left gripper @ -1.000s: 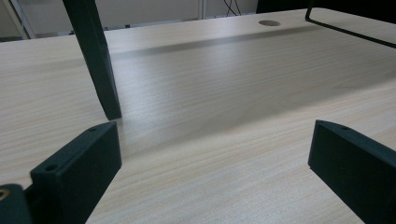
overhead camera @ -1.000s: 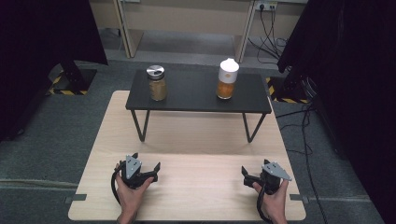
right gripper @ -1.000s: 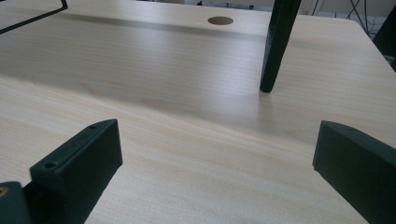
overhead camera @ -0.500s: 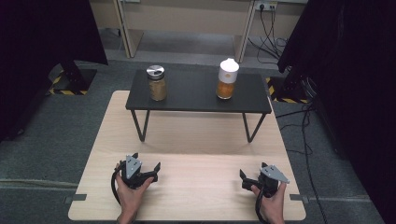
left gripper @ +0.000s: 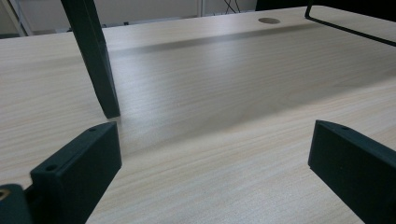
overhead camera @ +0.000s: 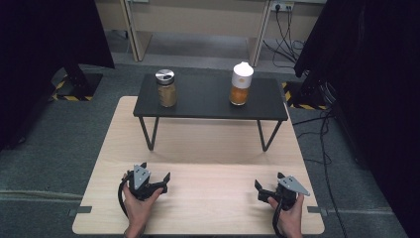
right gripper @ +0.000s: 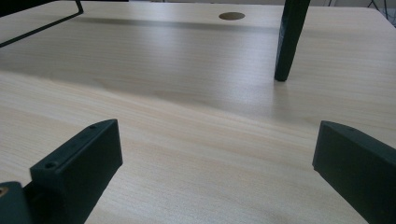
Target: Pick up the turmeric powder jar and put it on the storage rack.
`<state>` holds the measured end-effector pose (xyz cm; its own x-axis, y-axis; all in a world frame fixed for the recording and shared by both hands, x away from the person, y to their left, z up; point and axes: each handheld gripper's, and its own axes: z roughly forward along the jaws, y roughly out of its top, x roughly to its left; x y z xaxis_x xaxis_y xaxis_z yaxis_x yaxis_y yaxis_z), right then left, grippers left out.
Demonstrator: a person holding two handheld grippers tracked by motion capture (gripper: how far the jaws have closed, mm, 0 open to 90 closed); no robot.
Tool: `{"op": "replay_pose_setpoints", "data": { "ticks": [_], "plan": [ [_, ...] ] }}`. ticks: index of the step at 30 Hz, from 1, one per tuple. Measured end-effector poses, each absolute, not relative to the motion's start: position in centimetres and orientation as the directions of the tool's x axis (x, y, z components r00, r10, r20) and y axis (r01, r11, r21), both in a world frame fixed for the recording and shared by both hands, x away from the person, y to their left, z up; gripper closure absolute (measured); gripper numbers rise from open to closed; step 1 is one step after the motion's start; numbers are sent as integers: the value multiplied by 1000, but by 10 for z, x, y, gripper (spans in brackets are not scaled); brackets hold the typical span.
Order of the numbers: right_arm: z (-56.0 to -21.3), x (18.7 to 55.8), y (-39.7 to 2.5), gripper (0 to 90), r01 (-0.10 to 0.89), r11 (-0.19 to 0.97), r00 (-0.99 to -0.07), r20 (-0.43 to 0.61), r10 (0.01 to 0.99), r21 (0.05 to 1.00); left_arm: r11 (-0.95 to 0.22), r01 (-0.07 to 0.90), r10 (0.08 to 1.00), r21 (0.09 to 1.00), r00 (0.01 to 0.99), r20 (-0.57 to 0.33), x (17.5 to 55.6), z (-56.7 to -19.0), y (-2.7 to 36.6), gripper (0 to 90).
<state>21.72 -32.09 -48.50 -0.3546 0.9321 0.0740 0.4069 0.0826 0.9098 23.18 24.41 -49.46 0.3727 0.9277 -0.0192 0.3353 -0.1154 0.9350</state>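
A glass jar with a silver lid and brown contents stands on the left of a low black shelf. A white-capped bottle with orange contents stands on its right. My left gripper rests on the wooden table near the front left, open and empty. In the left gripper view my left gripper has its jaws wide apart over bare wood. My right gripper sits at the front right, also open. The right gripper view shows my right gripper with nothing between the jaws.
The shelf's black legs stand on the table ahead of each gripper. A round cable hole lies farther back. Dark curtains hang at both sides. Cables run over the floor at the right.
My right gripper has slid a little to the left and nearer the front edge. The left gripper, the jar and the bottle have stayed put.
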Motion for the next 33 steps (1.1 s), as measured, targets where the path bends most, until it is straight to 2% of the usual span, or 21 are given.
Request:
{"op": "replay_pose_setpoints", "data": {
  "ticks": [6, 33],
  "plan": [
    [-487, 217, -327, 14, 404, 52, -357, 105, 928, 913, -111, 340, 929, 934, 370, -24, 232, -494, 244, 20],
    [-488, 216, -327, 15, 401, 41, -351, 112, 930, 915, -127, 334, 929, 934, 370, -6, 231, -494, 242, 23]
  ]
}}
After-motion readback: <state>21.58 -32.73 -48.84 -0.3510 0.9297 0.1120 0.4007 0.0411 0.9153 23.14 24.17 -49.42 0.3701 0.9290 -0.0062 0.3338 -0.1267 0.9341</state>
